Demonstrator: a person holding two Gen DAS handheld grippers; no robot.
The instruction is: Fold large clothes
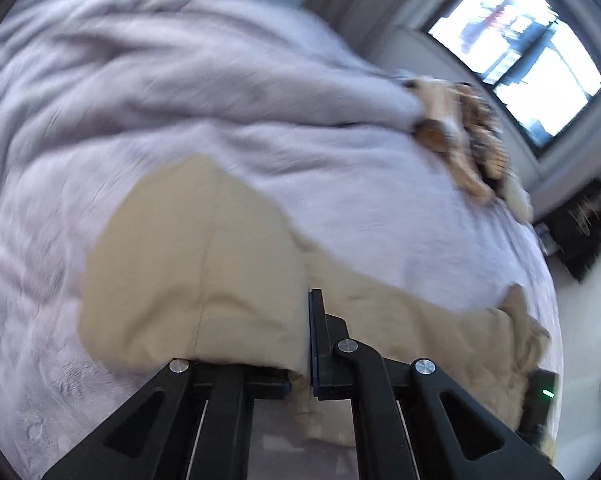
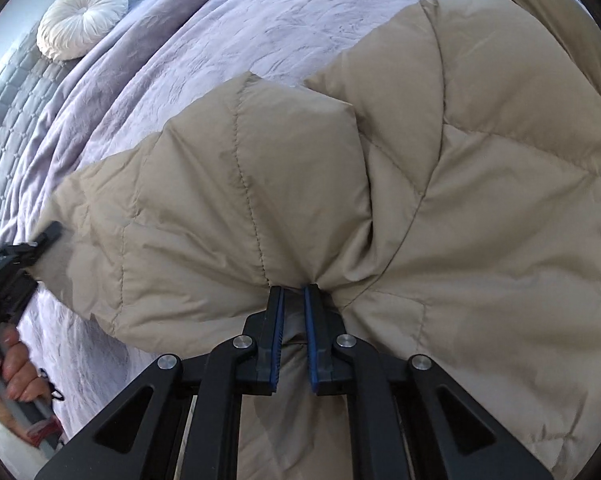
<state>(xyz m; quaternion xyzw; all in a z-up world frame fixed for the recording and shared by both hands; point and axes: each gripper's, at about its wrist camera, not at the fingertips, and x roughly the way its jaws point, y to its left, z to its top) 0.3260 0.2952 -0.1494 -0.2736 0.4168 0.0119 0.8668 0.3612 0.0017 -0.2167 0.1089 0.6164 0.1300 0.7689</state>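
Daylight floods in from a window point(image 1: 516, 44) far beyond and right of the left tongs point(image 1: 300, 340), its panes blown out white. That view is smeared with motion blur across the bedspread point(image 1: 180, 80). The right-wrist view is sharp and evenly lit, with soft shadows in the coat point(image 2: 480, 200) folds. Both bend strongly toward dark round edges.

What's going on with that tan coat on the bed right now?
A person is folding a puffy tan coat spread on a bed with a lilac bedspread. The right claw is clamped on a bunched pinch of the coat near its middle. The left claw is shut on the coat's edge further left, with the person's hand on its handle. A round white cushion sits by the headboard.
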